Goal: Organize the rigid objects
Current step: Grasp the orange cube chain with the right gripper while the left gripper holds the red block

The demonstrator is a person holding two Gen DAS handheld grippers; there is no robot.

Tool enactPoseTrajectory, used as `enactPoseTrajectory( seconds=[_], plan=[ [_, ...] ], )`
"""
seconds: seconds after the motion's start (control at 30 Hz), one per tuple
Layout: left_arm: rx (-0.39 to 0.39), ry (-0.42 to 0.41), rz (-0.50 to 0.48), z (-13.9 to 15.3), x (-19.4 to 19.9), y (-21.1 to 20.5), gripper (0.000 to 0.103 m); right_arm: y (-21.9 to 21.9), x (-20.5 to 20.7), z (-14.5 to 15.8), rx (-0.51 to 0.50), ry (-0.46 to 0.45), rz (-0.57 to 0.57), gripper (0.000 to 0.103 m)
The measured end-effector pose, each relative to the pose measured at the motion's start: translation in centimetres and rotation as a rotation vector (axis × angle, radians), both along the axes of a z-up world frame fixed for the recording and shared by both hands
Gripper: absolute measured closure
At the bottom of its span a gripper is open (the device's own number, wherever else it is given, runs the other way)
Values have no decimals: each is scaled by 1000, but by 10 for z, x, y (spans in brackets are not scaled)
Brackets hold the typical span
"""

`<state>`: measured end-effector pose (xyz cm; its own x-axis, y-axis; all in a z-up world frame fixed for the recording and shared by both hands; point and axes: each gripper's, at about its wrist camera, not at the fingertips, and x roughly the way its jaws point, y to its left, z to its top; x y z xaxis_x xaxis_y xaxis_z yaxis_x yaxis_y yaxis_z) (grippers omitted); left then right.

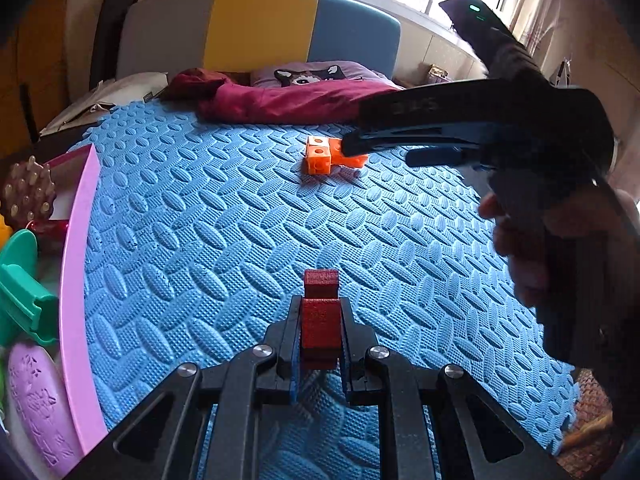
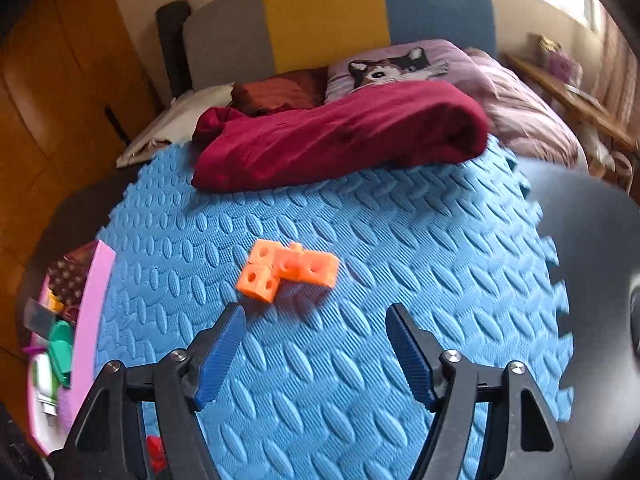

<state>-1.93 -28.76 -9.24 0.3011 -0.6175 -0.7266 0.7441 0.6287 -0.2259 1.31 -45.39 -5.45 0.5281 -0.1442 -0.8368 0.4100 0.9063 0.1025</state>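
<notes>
Orange block on the mat, just past the wide-open right fingers, untouched. Red block clamped between left fingers.

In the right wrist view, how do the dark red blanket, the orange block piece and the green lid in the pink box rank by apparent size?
1. dark red blanket, by far largest.
2. orange block piece.
3. green lid, slightly smaller, though partly hidden, so the last two are unsure.
</notes>
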Motion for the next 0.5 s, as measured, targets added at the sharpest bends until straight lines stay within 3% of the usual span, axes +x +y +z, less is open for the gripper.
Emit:
enactPoseTrajectory(
  seconds=[0.23, 0.4, 0.5],
  plan=[
    [-15, 18, 2, 0, 2, 3, 88, 27, 40, -2, -250, 102, 207, 28],
    [-19, 24, 2, 0, 3, 4, 88, 18, 67, -22, -282, 212, 271, 24],
    [-21, 27, 2, 0, 4, 4, 88, 10, 64, -23, -253, 221, 258, 33]
  ],
)
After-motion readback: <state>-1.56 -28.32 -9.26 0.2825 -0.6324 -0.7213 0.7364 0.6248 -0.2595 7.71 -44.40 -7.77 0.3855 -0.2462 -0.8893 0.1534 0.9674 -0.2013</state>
